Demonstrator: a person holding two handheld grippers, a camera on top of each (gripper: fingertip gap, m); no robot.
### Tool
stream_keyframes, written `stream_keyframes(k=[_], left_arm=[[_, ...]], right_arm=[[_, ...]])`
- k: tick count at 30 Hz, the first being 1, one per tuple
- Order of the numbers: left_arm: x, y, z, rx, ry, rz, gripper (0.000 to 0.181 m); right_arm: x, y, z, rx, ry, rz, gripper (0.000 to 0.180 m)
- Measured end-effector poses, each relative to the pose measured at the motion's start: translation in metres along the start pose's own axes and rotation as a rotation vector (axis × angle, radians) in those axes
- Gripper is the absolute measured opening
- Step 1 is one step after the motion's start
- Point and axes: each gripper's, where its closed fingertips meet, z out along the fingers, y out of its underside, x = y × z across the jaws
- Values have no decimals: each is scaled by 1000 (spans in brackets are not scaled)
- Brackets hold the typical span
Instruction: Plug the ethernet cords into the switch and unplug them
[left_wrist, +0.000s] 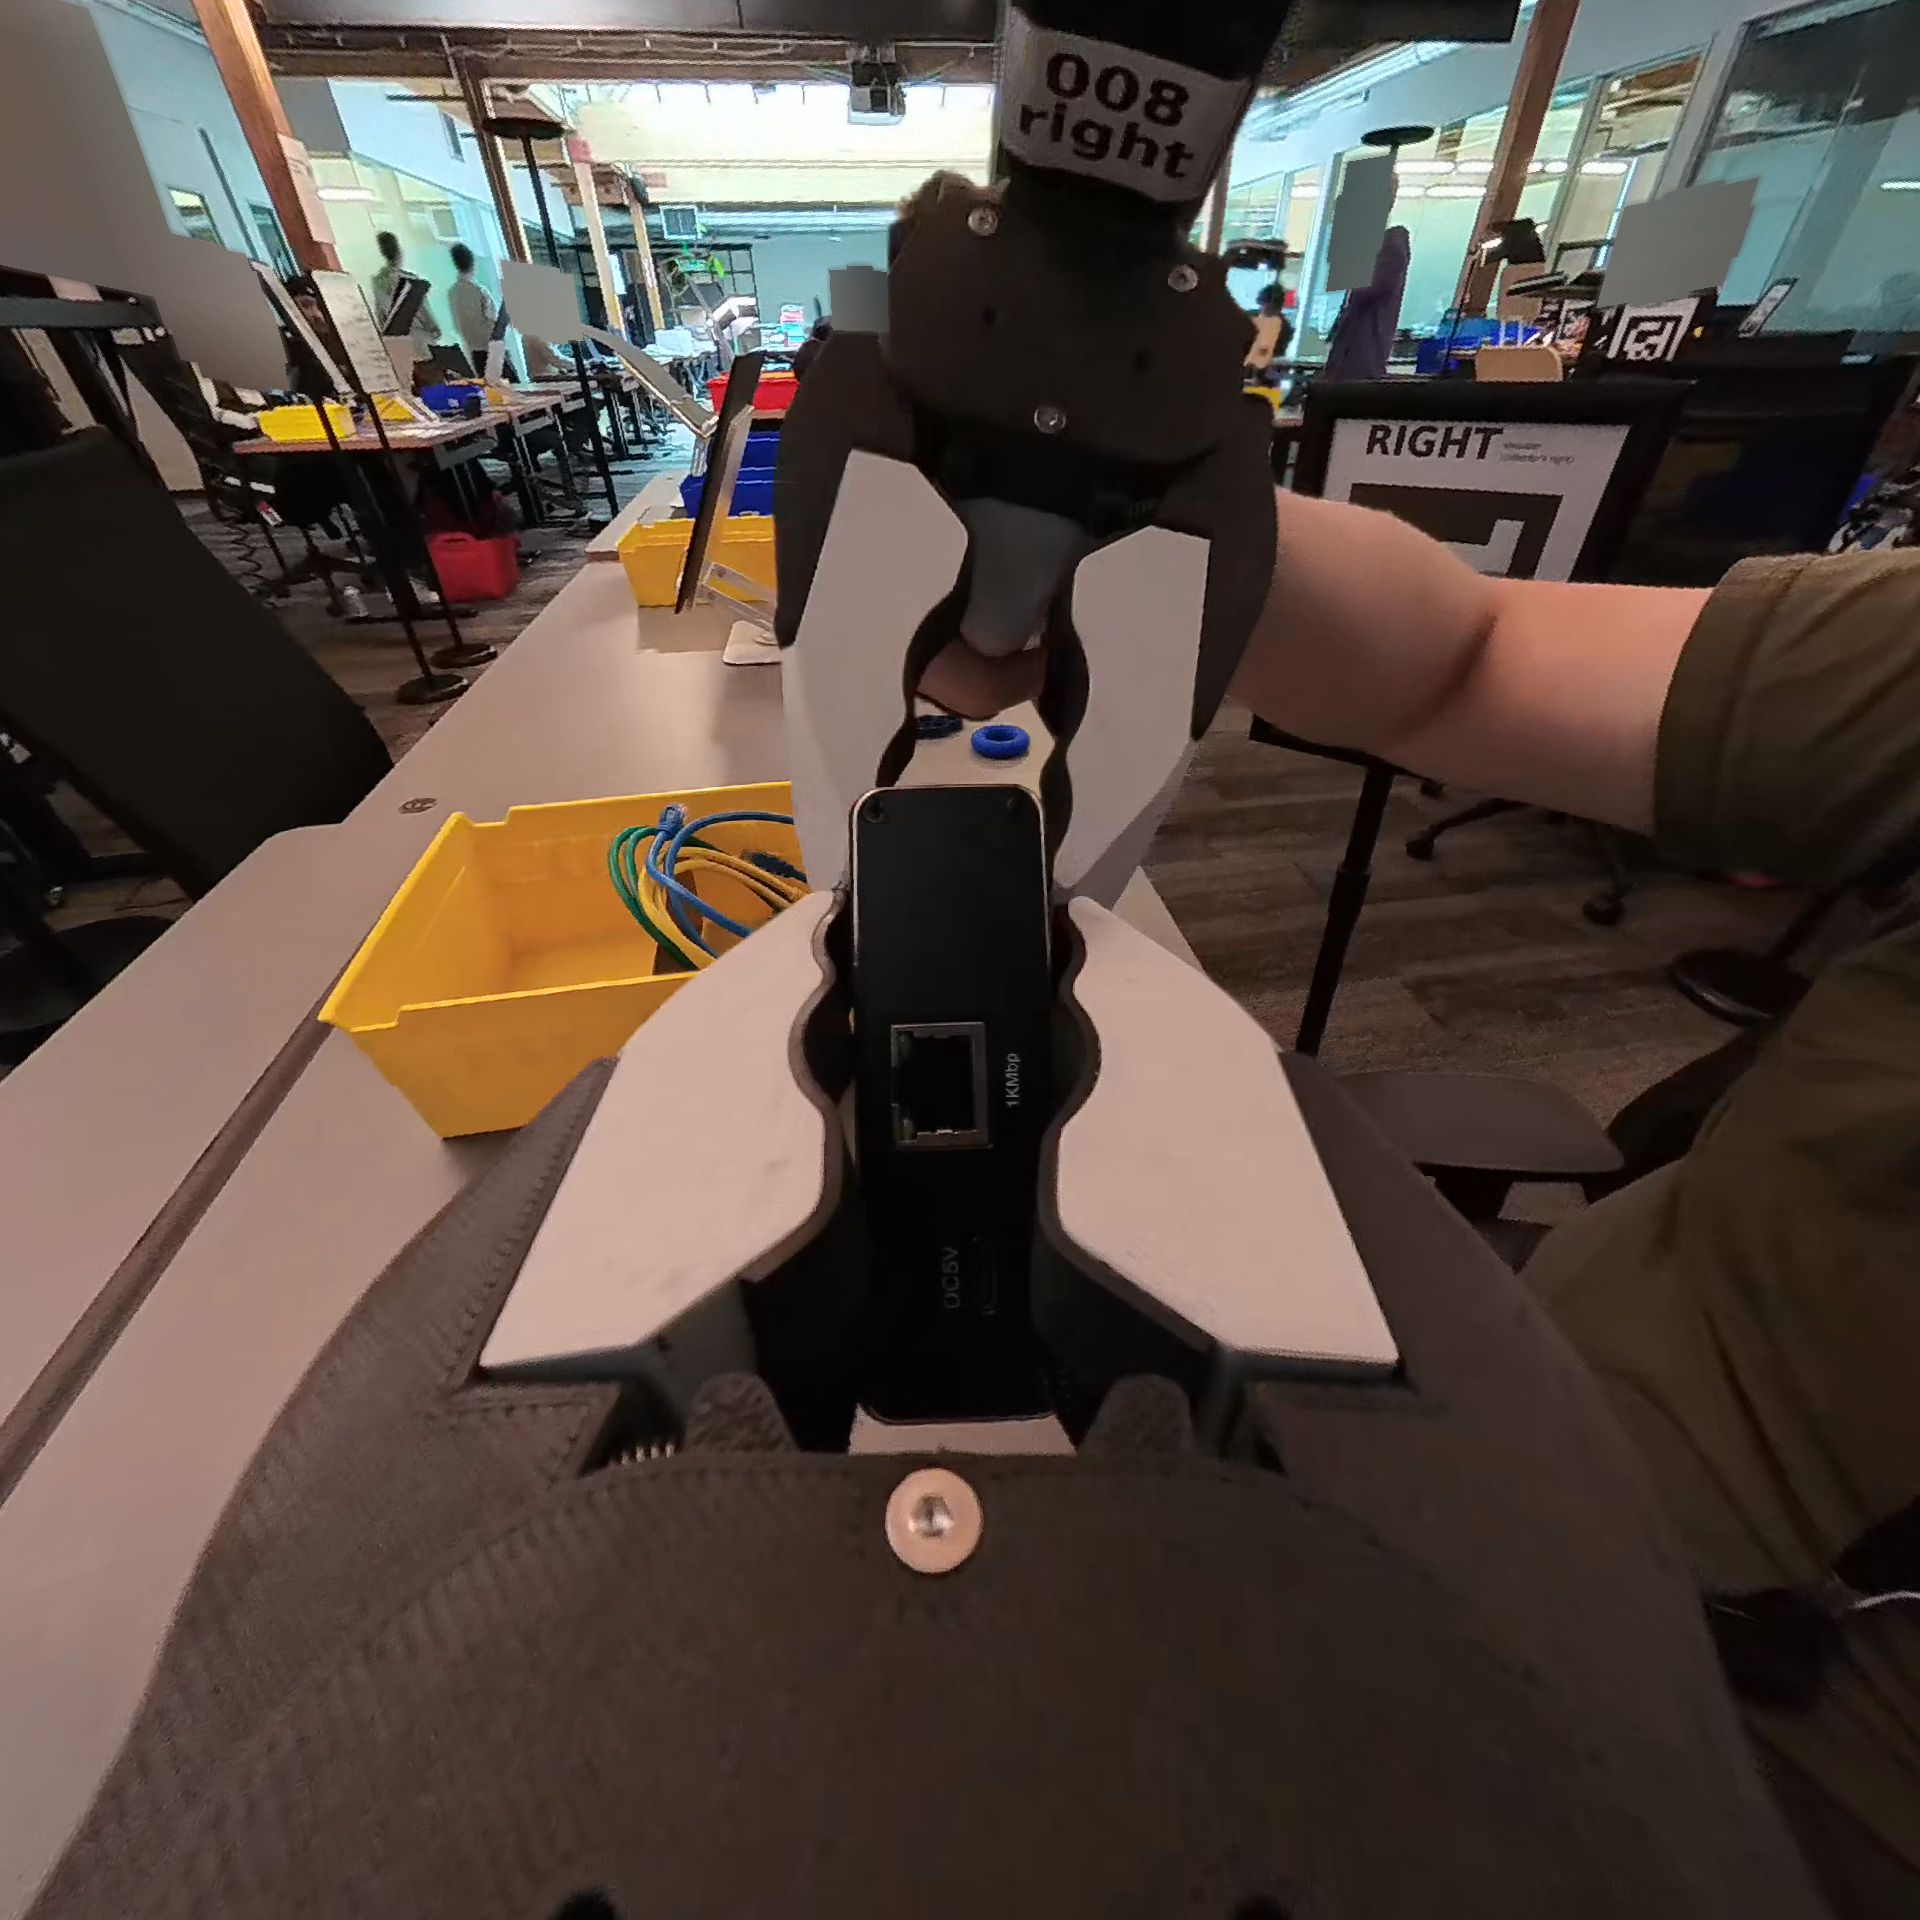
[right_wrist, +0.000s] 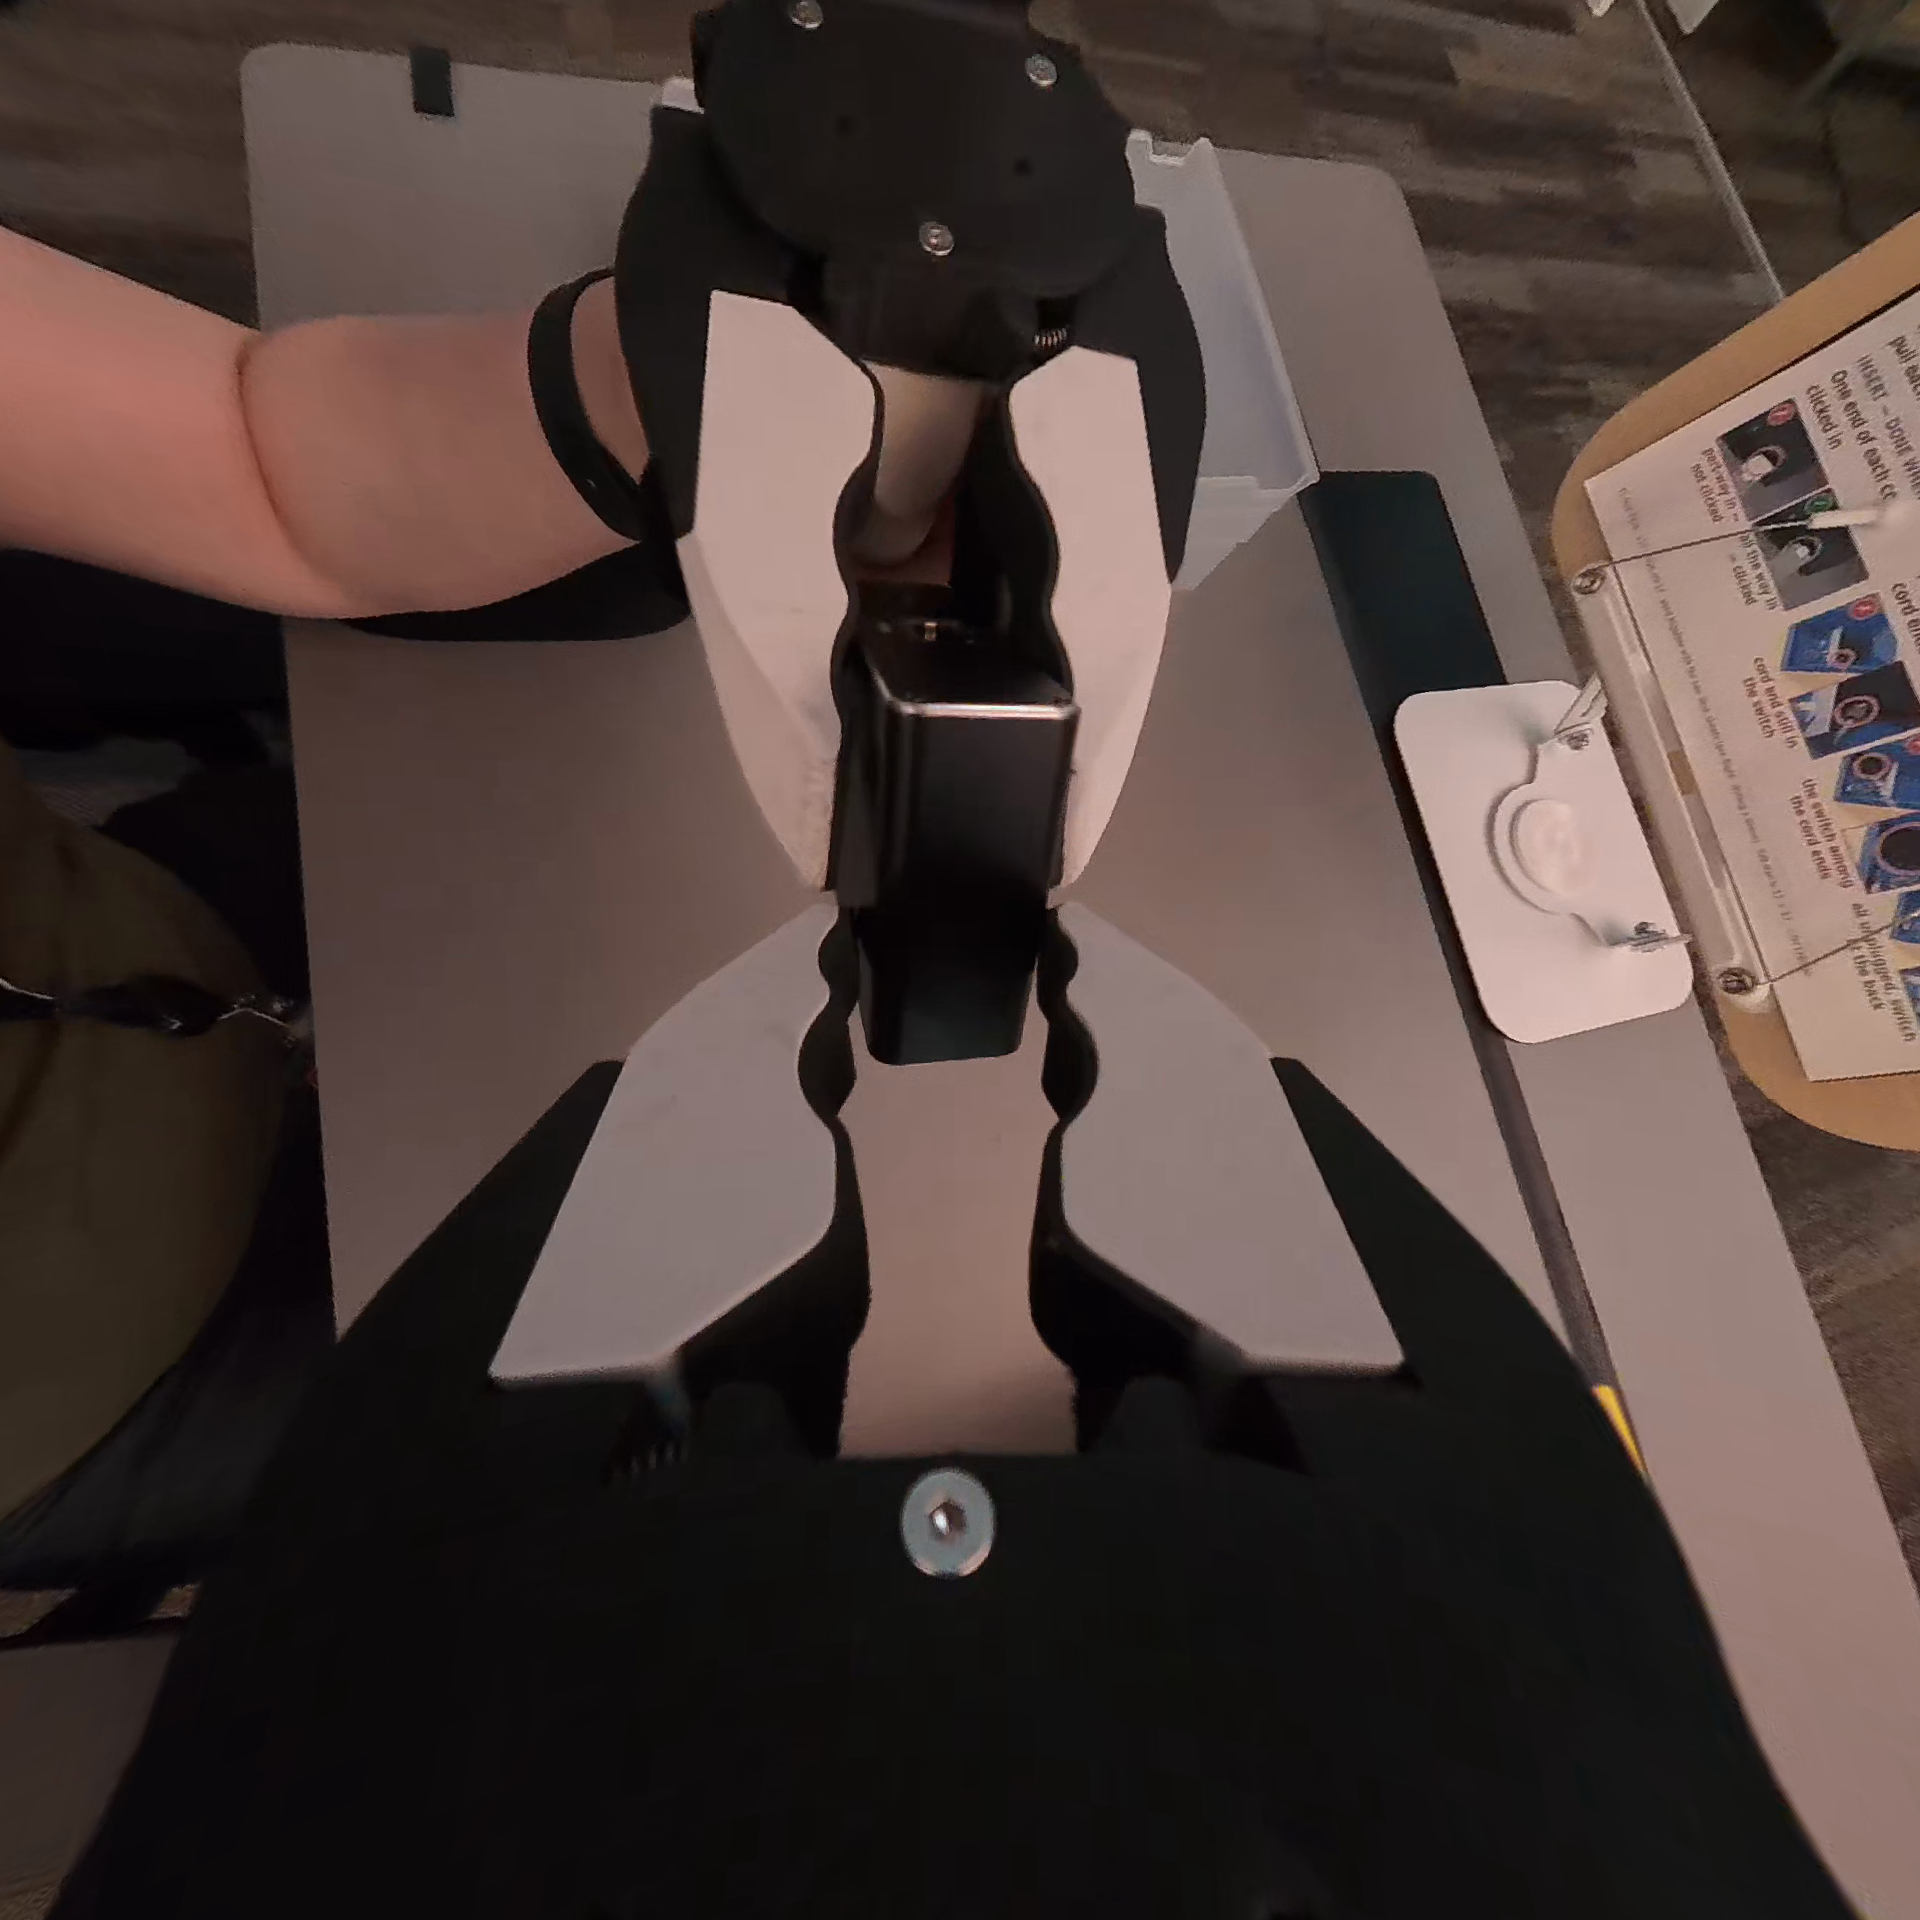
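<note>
The black switch (left_wrist: 940, 1226) is held in the air between both grippers, above the grey table (left_wrist: 623, 686). My left gripper (left_wrist: 951, 920) is shut on its sides; one empty ethernet port (left_wrist: 938, 1086) faces the camera. My right gripper (left_wrist: 961, 831) comes from the opposite side, its fingertips against the switch's far end. In the right wrist view the right gripper (right_wrist: 945, 940) clamps the near end of the switch (right_wrist: 956, 790), and the left gripper (right_wrist: 945, 842) holds it farther on. The ethernet cords (left_wrist: 707, 883), blue, yellow and green, lie coiled in a yellow bin (left_wrist: 468, 997).
Two blue rings (left_wrist: 997, 741) lie on the table past the switch. A clear bin (right_wrist: 1236, 343), a white stand base (right_wrist: 1548, 862) and an instruction board (right_wrist: 1766, 675) sit to the right. A person's arms hold the grippers. Farther yellow and blue bins (left_wrist: 665, 551) stand behind. The tips of both grippers are at nearly the same place.
</note>
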Motion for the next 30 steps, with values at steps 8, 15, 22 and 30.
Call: stream_keyframes(k=[8, 15, 22, 30], left_arm=[[1, 13, 0, -96, -8, 55, 34], [-1, 13, 4, -113, -60, 154, 32], [-22, 14, -3, -120, -185, 136, 47], [-63, 26, -42, -249, -432, 116, 51]], right_arm=[[-3, -3, -10, 68, 15, -43, 32], [0, 8, -7, 11, 45, -44, 42], [19, 20, -8, -55, 113, -114, 33], [211, 198, -93, -643, 620, 272, 33]])
